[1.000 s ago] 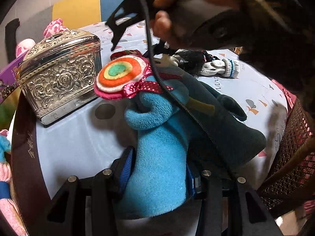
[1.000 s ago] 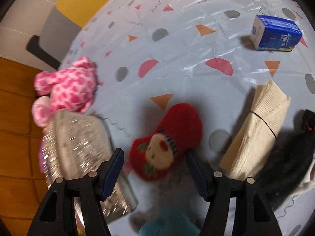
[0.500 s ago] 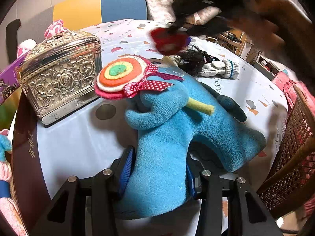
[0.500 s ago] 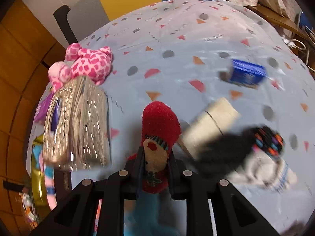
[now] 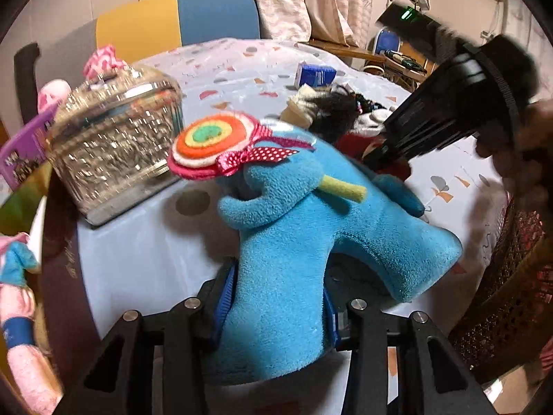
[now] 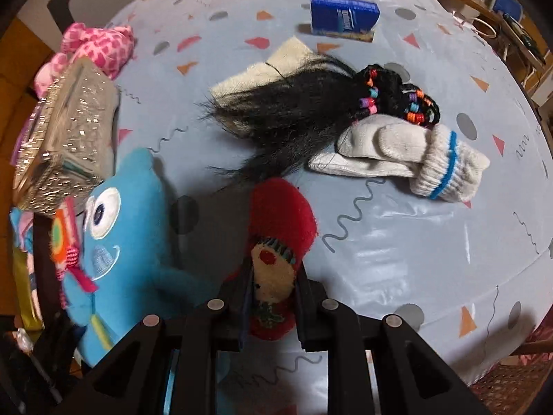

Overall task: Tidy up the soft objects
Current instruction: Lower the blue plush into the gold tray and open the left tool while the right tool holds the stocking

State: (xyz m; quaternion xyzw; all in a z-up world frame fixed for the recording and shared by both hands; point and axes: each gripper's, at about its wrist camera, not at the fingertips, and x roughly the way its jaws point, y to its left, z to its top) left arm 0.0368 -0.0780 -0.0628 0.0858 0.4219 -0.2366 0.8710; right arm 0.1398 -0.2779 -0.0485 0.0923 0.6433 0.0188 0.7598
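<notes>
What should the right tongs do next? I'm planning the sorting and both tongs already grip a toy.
Probably carry the small red plush doll, clamped in the right tongs, toward the big blue plush monster that the left tongs hold, grouping the toys.

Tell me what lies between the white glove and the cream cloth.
The black hair piece with coloured beads lies between the white glove and the cream cloth, overlapping both; the right wrist view shows it.

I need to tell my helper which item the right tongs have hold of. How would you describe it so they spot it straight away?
On the round table with the pale blue patterned cloth, look just right of the big blue plush toy. The right tongs are shut on a small red fuzzy sock. Unlike the white gloves beyond it, it is red and bears a cream face.
</notes>
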